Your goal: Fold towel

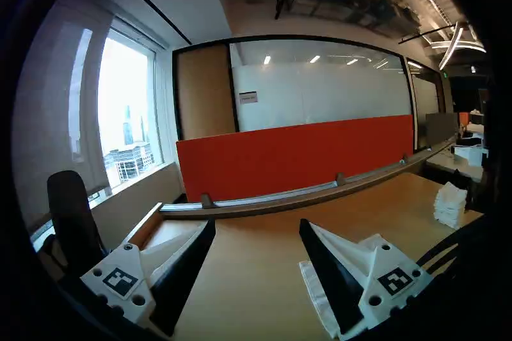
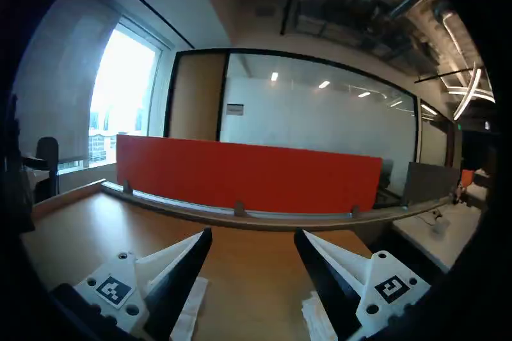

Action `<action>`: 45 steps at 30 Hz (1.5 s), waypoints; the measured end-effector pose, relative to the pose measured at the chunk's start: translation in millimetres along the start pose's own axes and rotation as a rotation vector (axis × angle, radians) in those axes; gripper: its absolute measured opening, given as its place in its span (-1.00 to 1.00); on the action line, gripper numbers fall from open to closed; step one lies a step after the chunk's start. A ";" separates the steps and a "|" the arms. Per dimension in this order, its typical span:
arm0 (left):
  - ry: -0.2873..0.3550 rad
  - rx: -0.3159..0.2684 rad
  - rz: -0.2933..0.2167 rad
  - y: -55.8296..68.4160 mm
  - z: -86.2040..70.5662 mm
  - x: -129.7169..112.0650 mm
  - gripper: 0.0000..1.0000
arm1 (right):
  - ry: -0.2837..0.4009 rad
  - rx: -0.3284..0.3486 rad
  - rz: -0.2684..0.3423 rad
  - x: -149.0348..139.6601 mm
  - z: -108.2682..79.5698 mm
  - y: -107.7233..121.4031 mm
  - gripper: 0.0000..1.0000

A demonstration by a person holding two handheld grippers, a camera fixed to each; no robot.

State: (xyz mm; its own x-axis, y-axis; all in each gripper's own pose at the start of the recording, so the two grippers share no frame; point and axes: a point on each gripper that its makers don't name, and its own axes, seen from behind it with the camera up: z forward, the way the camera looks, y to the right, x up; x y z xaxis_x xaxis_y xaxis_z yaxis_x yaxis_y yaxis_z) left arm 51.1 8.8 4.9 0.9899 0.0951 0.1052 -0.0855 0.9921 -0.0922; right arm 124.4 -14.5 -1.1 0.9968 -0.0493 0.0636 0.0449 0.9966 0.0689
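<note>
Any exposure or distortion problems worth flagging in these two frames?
Left gripper view: the window is blown out white, the fisheye bows the desk rail, and the left tool is sharp. Right gripper view: same window glare and bowed rail; the right tool is sharp.

A long light-brown wooden table [image 1: 269,264] with a smooth, bare top runs across the left gripper view. A flat white cloth towel [image 1: 312,290] lies on it near the bottom edge, right of centre, spread thin against the wood. Well apart from it, at the table's far right corner, sits a small stack of folded white towels [image 1: 450,204]. Along the back edge a grey metal rail [image 1: 275,198] carries an upright red-orange rectangular divider panel [image 1: 294,157].

In the right gripper view the same tabletop [image 2: 256,264] bears white cloth [image 2: 192,308] at two low spots; whether they are one piece cannot be told.
</note>
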 end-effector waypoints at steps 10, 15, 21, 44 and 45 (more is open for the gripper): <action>-0.063 -0.067 0.025 8.1 5.3 -10.8 0.95 | -0.055 0.110 -0.066 -4.5 -1.1 -19.9 1.00; -0.091 -0.106 0.031 14.1 8.1 -18.0 0.95 | -0.086 0.162 -0.091 -9.3 -0.2 -27.8 1.00; -0.145 -0.200 0.049 33.2 7.7 -32.5 0.95 | -0.143 0.263 -0.125 -22.1 -2.4 -45.0 1.00; -0.255 -0.411 0.121 88.5 1.2 -75.0 0.95 | -0.321 0.486 -0.244 -89.4 -15.6 -80.6 1.00; -0.259 -0.416 0.122 90.4 0.8 -78.1 0.95 | -0.327 0.489 -0.243 -93.1 -16.1 -81.3 1.00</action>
State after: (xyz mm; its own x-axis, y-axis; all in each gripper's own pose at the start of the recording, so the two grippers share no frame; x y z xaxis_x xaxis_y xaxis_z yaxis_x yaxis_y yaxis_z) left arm -34.1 91.1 -10.8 0.9103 0.2781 0.3065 -0.0946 0.8608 -0.5000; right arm 29.0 -89.9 -28.6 0.8867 -0.3650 0.2838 0.1549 0.8130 0.5613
